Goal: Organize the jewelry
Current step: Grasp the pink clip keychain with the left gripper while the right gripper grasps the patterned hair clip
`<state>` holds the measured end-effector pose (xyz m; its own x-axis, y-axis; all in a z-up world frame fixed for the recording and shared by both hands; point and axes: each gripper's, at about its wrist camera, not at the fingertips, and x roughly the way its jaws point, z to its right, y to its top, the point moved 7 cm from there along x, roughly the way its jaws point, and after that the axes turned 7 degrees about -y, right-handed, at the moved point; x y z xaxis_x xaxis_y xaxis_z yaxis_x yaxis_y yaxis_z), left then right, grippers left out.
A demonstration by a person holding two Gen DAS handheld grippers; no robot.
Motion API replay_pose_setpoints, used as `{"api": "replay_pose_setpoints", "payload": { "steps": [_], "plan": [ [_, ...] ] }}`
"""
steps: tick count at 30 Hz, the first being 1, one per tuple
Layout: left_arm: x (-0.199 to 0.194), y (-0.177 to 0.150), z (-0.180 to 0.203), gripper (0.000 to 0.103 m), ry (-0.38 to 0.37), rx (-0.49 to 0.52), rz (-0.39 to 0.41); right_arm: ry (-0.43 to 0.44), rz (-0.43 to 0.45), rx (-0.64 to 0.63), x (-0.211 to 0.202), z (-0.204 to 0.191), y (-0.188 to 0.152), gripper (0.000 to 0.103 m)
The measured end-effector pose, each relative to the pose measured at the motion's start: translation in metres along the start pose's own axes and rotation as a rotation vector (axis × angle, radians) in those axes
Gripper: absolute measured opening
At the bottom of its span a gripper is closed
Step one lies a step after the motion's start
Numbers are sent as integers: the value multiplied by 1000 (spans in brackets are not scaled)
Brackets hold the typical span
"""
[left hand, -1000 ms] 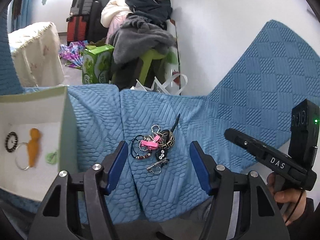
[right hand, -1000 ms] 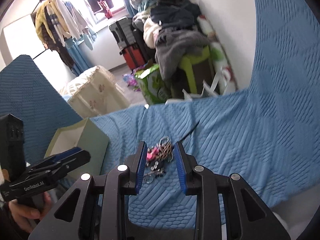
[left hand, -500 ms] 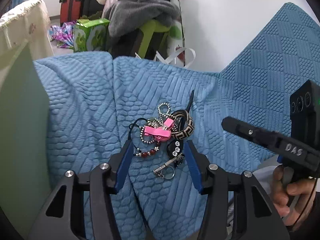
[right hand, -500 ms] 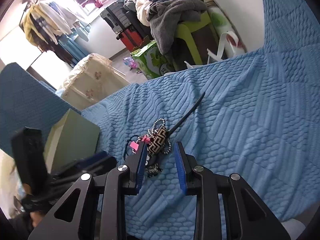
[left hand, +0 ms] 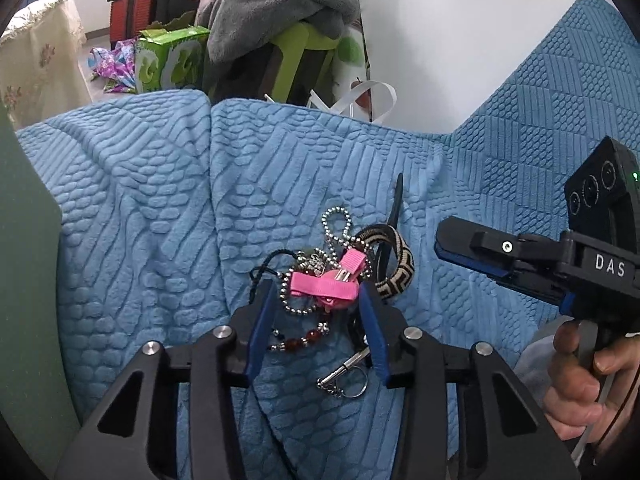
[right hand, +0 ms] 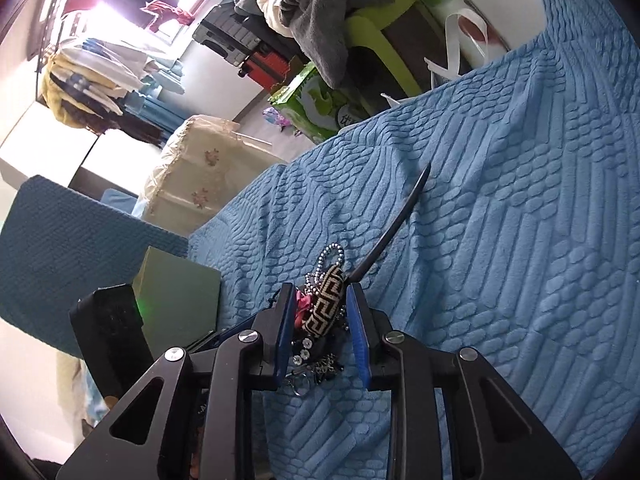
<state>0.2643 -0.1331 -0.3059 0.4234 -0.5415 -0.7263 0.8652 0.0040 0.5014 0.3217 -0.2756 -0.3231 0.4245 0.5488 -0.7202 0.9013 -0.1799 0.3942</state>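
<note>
1. My left gripper (left hand: pixel 318 300) is down over the jewelry pile (left hand: pixel 328 280). Its jaws are closing, with the pink clip (left hand: pixel 322 286) and a loop of ball chain (left hand: pixel 338 224) between the blue pads; I see no pad pressing on either yet.
2. My right gripper (right hand: pixel 320 312) points at the same pile from the other side. Its jaws stand a little apart, with the woven band (right hand: pixel 326 306) between them, and I cannot tell whether the pads touch it.
3. In the left view the right gripper (left hand: pixel 500 258) shows side-on, black plastic lettered "DAS", with a hand (left hand: pixel 582 376) on its trigger.
4. The pile is a tangle: the flat, glossy pink clip with a metal tongue, the silver ball chain, the round band (left hand: pixel 394 270) in a black-and-cream key pattern, a string of dark red beads (left hand: pixel 300 340), thin black cord (left hand: pixel 264 272), and a small metal clasp with a split ring (left hand: pixel 346 374).
5. A slim black strap (right hand: pixel 400 216) runs out from the pile and tapers to a point.
6. Everything lies on a blue cover (left hand: pixel 140 220), soft and plush, embossed with pebble and rib patterns.
7. A box (right hand: pixel 176 288) with matte green sides stands on the cover near the pile.
8. Past the cover's edge is a cluttered room: a lime stool (left hand: pixel 298 60) heaped with grey fleece (left hand: pixel 276 8), a green carton (left hand: pixel 172 58), suitcases (right hand: pixel 256 56), a cream flowered cloth (left hand: pixel 40 68), hanging clothes (right hand: pixel 80 80) and a white wall (left hand: pixel 460 32).
</note>
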Motion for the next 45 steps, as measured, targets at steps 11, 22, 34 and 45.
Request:
{"api": "replay_pose_setpoints", "payload": {
  "steps": [11, 22, 34, 45],
  "plan": [
    [7, 3, 2, 37, -25, 11, 14, 14, -45, 33, 15, 4, -1, 28],
    [-9, 4, 4, 37, -46, 1, 39, -3, -52, 25, 20, 1, -5, 9],
    [-55, 8, 4, 37, -28, -12, 106, -98, 5, -9, 9, -4, -8, 12],
    [-74, 5, -1, 37, -21, -23, 142, -151, -27, -79, 29, -12, -12, 19]
  ]
}}
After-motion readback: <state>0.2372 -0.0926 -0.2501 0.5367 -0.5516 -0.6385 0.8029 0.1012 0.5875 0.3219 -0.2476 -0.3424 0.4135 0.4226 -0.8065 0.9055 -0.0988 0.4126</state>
